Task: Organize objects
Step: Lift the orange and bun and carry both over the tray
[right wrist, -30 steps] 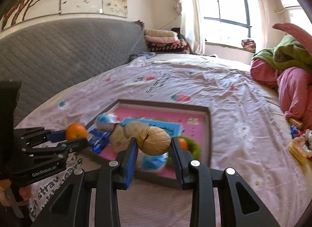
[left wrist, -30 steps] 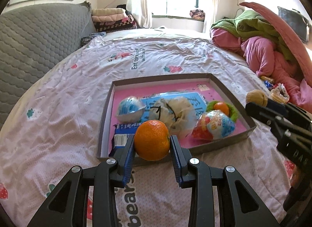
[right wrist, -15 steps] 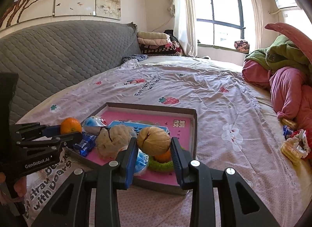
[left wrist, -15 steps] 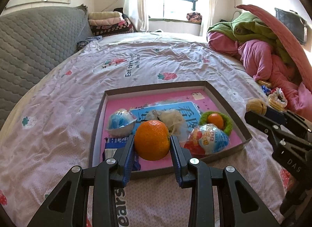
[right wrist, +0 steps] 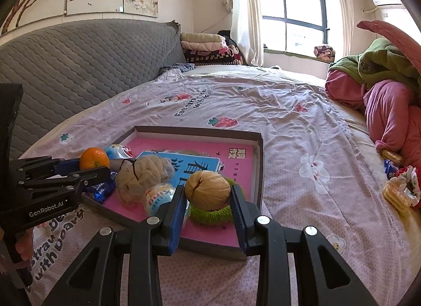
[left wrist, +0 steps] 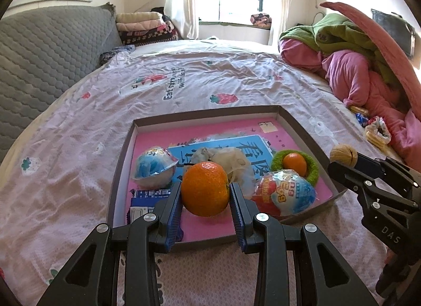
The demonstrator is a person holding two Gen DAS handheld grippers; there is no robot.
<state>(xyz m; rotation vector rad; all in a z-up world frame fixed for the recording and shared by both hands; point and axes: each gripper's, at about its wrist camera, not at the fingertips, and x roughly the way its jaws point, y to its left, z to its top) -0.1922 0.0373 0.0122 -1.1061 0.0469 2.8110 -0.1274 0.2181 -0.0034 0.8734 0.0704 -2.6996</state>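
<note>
Left gripper (left wrist: 205, 194) pinches orange (left wrist: 204, 189): firm, smooth, keep mid-body hold. Right gripper (right wrist: 208, 198) pinches walnut (right wrist: 208, 190): light, hard, hold across middle, over tray (right wrist: 259, 153).

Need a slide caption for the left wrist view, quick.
Left tongs grip an orange above the pink-lined tray on the bed; right tongs hold a walnut.

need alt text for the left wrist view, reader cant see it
The left gripper holds an orange between its two fingers above the near end of a shallow pink-lined box on a bed. The box holds two foil-wrapped eggs, a pale net bag, a blue packet and a small orange in a green ring. At right, the right gripper holds a walnut.
</note>
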